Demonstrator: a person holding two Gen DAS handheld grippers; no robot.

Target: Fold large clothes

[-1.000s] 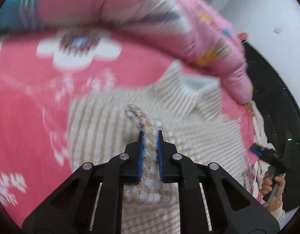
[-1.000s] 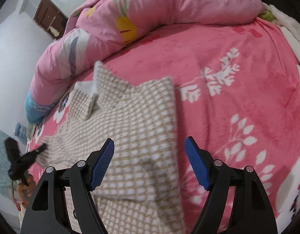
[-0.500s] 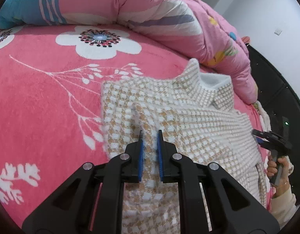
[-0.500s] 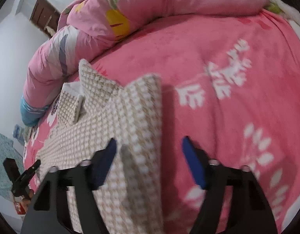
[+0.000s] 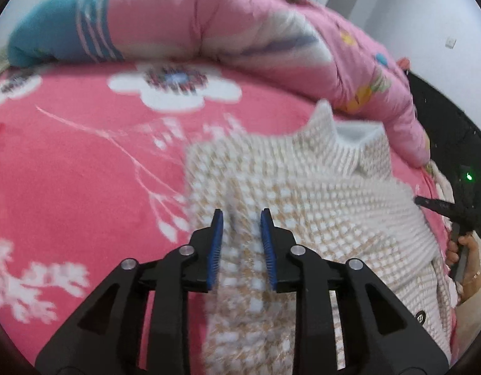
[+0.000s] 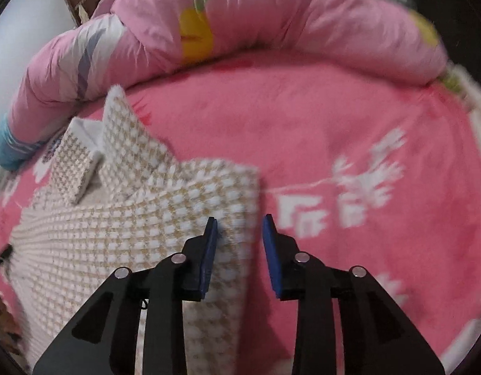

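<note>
Both sets of fingers stand spread now: my left gripper [image 5: 241,237] has released the checked sweater [image 5: 303,206], my right gripper [image 6: 239,243] straddles its folded edge, ready for another fold

A: Support surface?
B: Bed with a pink floral blanket [image 5: 68,168], white flower and branch prints.

A: Lying on it?
B: Checked beige-and-white knit garment [image 5: 328,206], spread flat, collar toward a rolled pink quilt [image 6: 271,22]. The quilt runs along the far edge, its end blue-striped.
</note>
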